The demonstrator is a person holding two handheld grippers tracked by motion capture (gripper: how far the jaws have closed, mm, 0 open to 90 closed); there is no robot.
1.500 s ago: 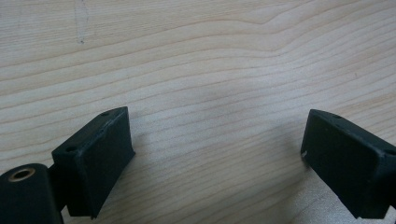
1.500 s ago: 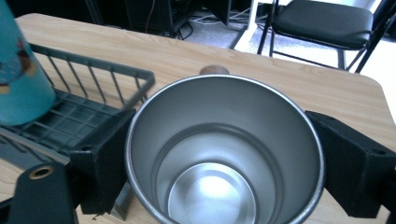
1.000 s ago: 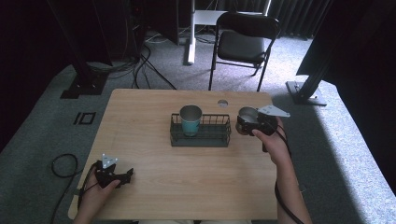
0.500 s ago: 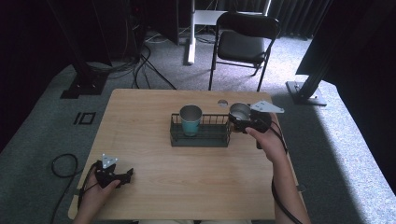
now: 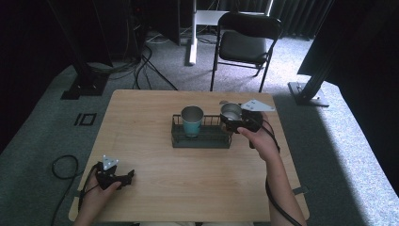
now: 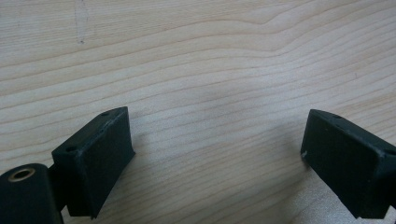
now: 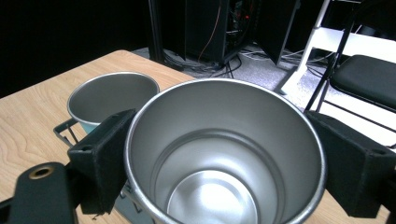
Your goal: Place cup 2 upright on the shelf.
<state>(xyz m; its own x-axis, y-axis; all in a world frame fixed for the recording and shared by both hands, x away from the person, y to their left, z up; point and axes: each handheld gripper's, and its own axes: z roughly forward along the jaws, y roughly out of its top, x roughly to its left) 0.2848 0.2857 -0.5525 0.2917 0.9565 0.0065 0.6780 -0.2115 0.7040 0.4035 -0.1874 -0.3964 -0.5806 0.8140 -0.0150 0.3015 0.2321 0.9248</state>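
A teal cup (image 5: 192, 120) with a steel rim stands upright in the left part of a dark wire rack (image 5: 201, 140) at the table's middle. My right gripper (image 5: 234, 117) is shut on a steel cup (image 5: 230, 111) and holds it upright above the rack's right end. The right gripper view looks down into that steel cup (image 7: 224, 154) between the two pads, with the teal cup (image 7: 112, 95) behind it. My left gripper (image 5: 123, 177) rests open near the front left corner of the table. Bare wood lies between its fingertips (image 6: 100, 154).
The wooden table (image 5: 146, 155) stands on grey carpet. A black folding chair (image 5: 247, 44) is behind the far edge, and cables (image 5: 141, 66) trail on the floor at the back left. A small round hole (image 5: 224, 101) is in the tabletop by the far edge.
My right gripper has carried the steel cup leftward, from beside the rack's right end to above it. The left gripper has stayed still.
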